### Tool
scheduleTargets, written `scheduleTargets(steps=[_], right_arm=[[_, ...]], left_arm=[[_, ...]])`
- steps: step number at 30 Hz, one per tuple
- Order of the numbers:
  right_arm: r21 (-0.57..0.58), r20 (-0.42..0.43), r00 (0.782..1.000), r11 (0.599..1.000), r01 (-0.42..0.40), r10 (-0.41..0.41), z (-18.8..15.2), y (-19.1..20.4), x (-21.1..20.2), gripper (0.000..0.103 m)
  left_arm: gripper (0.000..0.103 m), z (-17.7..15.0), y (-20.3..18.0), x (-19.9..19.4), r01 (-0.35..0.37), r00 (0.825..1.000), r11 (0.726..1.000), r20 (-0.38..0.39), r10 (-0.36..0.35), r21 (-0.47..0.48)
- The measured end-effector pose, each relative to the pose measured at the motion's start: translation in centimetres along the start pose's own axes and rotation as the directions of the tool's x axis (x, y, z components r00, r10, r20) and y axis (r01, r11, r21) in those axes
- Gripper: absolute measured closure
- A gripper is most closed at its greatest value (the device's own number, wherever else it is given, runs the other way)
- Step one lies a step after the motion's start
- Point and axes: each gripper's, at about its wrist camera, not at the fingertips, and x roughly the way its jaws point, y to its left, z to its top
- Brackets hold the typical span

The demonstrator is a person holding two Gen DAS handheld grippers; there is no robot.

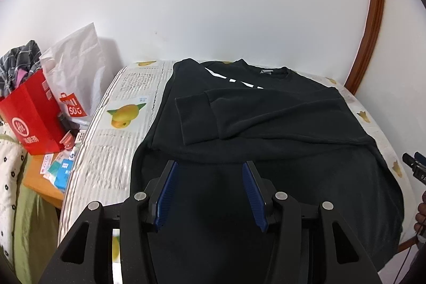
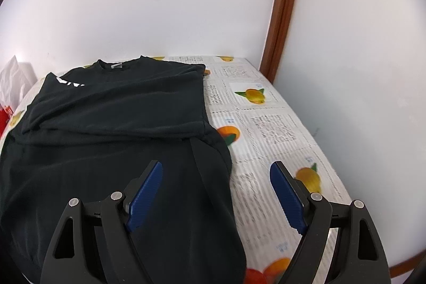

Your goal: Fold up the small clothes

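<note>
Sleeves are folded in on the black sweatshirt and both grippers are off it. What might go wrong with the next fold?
1. The sweatshirt's lower part hangs over the table's near edge; it may slide off.
2. The loose sleeve lying across the chest may flop open on lifting.
3. The left gripper is narrower than the right gripper, so it may catch less cloth.

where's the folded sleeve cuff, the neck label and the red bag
sleeve cuff [image 1: 186,108], left wrist view, on the ribbed end of the folded-in sleeve
neck label [image 1: 266,71], left wrist view, on the pale tag inside the collar
red bag [image 1: 32,113], left wrist view, on its front face by the logo
</note>
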Motion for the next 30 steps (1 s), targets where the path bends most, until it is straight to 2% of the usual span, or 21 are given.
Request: scheduleTargets(steps=[2, 5, 10, 18, 20, 25, 27, 30], right_arm=[[0.017, -0.009, 1.000, 1.000, -0.018, 0.018, -0.5, -0.4, -0.5, 0.021], [0.025, -0.011, 0.995, 0.995, -0.095, 0.095, -1.6, -1.0, -1.2, 0.021], [0.030, -0.050, 0.996, 0.997, -0.066, 0.068, -3.4, -2.0, -1.7, 0.021], [0.058, -0.174, 0.973, 0.988, -0.145, 0.153, -7.8, -3.2, 0.0, 0.021], [0.077, -0.175, 0.970, 0.985, -0.157, 0.168, -9.2, -3.3, 0.2, 0.024], [0.110, -0.197, 0.951, 0.969, -0.219, 0.238, -11.4, -3.1, 0.7, 0.044], [0.108, -0.208, 0.944, 0.965, -0.239, 0.257, -11.9, -2.7, 0.9, 0.047], [0.080, -0.190, 0.953, 0.972, -0.223, 0.234, -12.5, -1.7, 0.6, 0.049]], left_arm=[[0.056, -0.6, -0.2, -0.8, -0.002, 1.000, 1.000, -0.001, 0.002, 0.007], [0.056, -1.8, -0.2, -2.0, -0.010, 1.000, 1.000, 0.004, 0.010, 0.013], [0.056, -4.0, 0.8, -3.0, -0.019, 1.000, 1.000, -0.025, 0.019, 0.002], [0.056, -8.7, 3.6, -3.2, -0.020, 0.994, 0.998, -0.106, 0.014, -0.058], [0.056, -9.6, 4.0, -3.1, -0.017, 0.992, 0.998, -0.127, 0.008, -0.068], [0.056, -11.9, 5.1, -2.4, -0.029, 0.984, 0.993, -0.180, 0.009, -0.112], [0.056, -12.6, 5.3, -2.1, -0.014, 0.980, 0.992, -0.200, -0.012, -0.128], [0.056, -13.5, 4.9, -2.4, -0.011, 0.983, 0.994, -0.185, -0.010, -0.109]])
